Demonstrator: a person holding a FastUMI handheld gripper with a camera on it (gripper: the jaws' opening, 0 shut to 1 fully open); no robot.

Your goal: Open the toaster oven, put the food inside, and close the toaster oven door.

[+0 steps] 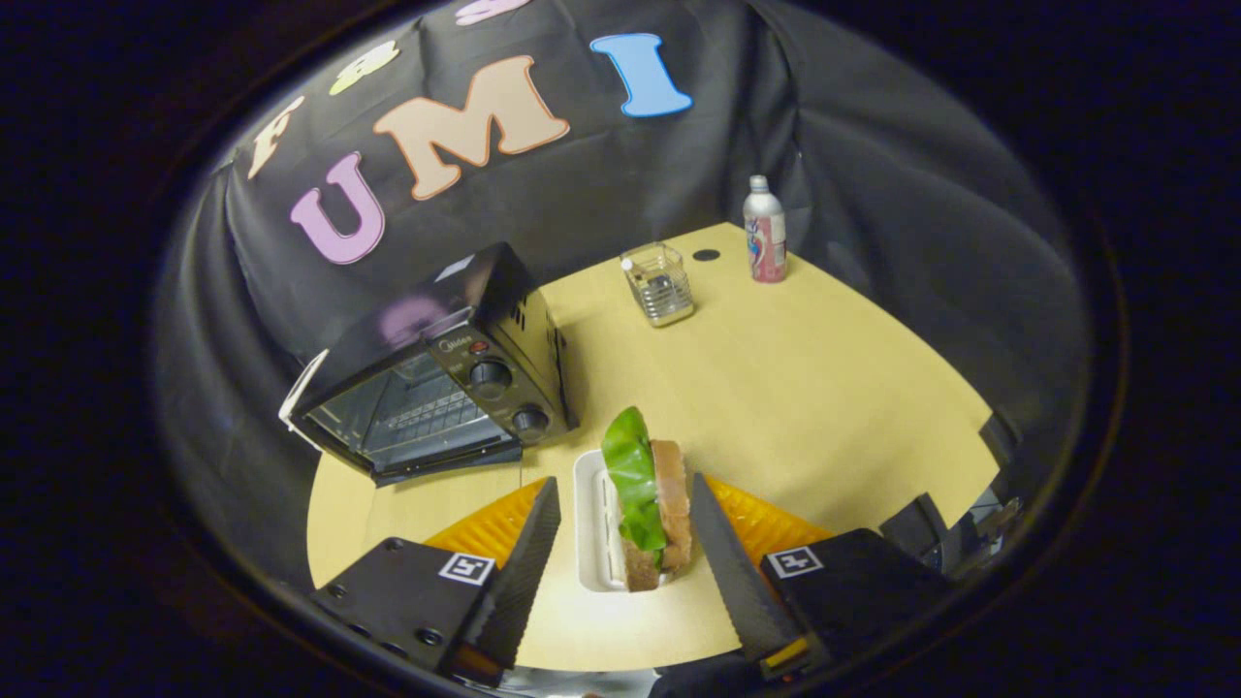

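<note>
- Gripper view: the gripper has its two fingers spread wide, with a sandwich standing on edge between them.
- The sandwich is bread slices with a green lettuce leaf on its left face; it leans close to the right finger. Whether that finger touches the bread cannot be told, and the left finger is clearly apart from it, so nothing is clamped.
- The sandwich sits on a small white tray, which lies on the yellow table. An orange mat shows under the tray, spreading out behind both fingers.
- The toaster oven stands on the table beyond the left finger, ahead and to the left of the sandwich. Its glass door looks shut, a wire rack shows through it, and two knobs sit on the panel at its right.
- A bare strip of table separates the tray from the oven's front; nothing lies in that strip.
- Further back, well apart from the oven, a clear glass container stands near the table's far edge.
- A bottle with a pink label stands upright to the right of that container, and a small dark hole in the tabletop lies between them.
</note>
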